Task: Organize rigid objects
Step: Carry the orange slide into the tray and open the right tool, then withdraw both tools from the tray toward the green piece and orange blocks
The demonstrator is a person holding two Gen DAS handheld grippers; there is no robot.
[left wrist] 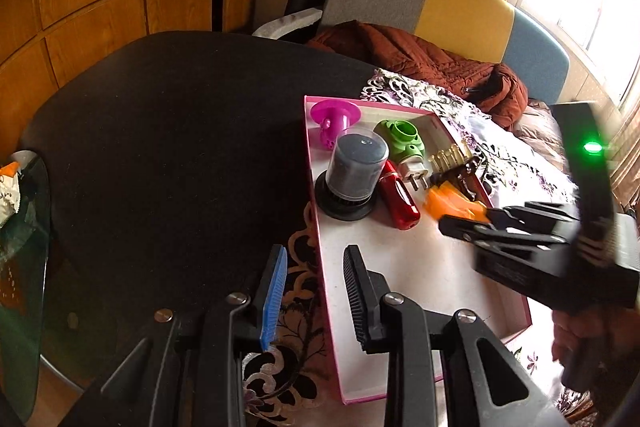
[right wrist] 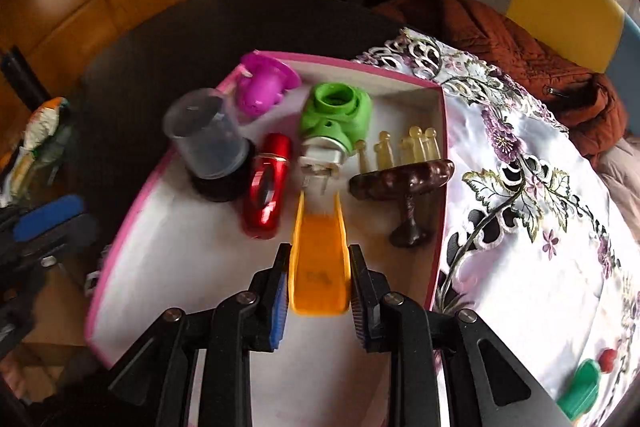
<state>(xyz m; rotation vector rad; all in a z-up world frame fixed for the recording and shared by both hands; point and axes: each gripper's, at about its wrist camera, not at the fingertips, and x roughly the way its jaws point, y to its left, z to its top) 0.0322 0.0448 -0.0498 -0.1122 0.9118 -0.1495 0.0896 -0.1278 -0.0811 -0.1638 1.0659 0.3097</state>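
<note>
The right tongs are clamped on an orange plastic clip, both pads pressing its sides, above the white floor of a pink-rimmed box. Just ahead of the clip's two prongs lies a green plug-in device with its metal pins pointing back at the tongs; to the left of it lie a red metal tube and a clear-capped black cylinder, farther off a magenta plastic piece, and to the right a dark brown stand with pale yellow pegs, close against the box wall. The clip is glossy and U-shaped, with a flat closed end between the pads. The right wrist view alone shows a green and red object on the flowered cloth far right of the tongs. The left wrist view alone shows the left tongs drawn nearly together with nothing between the pads, straddling the box's near left wall, over the dark desk and its patterned cloth edge. It also shows the right tool from the side, blurred, with a green light, and a rust-coloured jacket on a sofa beyond.
</note>
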